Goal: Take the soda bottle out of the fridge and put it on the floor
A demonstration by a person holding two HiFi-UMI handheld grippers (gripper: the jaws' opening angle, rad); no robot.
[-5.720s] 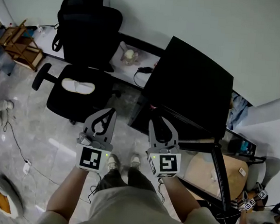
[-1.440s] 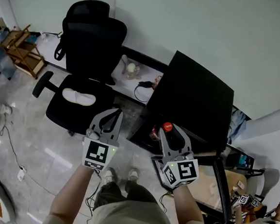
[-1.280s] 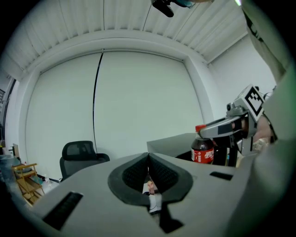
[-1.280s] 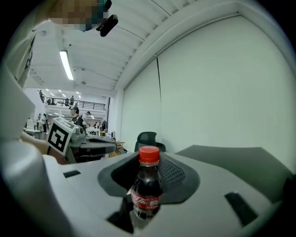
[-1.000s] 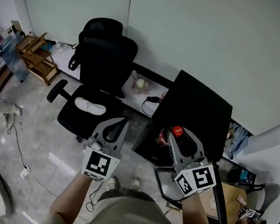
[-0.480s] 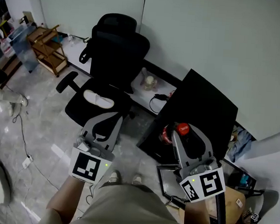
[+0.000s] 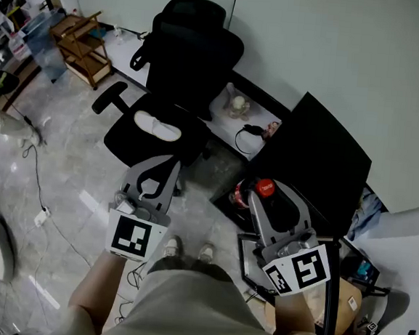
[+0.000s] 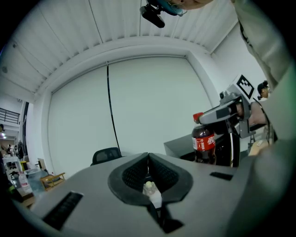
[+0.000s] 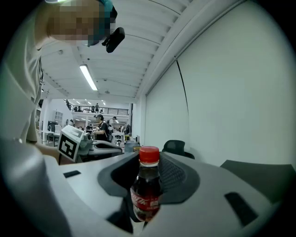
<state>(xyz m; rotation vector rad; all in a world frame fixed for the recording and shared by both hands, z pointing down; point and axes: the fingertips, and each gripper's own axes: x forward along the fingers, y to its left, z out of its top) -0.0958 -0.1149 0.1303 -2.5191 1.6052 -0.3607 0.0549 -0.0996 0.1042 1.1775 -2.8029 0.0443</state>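
The right tool (image 7: 267, 194) is clenched on the soda bottle (image 9: 147, 187), its jaws pinching the dark body below the red cap. The bottle hangs upright in the air, outside the black fridge (image 7: 319, 162) and just in front of it, well clear of the grey floor (image 7: 62, 187) below. The left tool (image 7: 164, 168) is clenched shut with nothing between its jaws, held out to the left of the fridge, on the side where the black office chair (image 7: 187, 52) stands.
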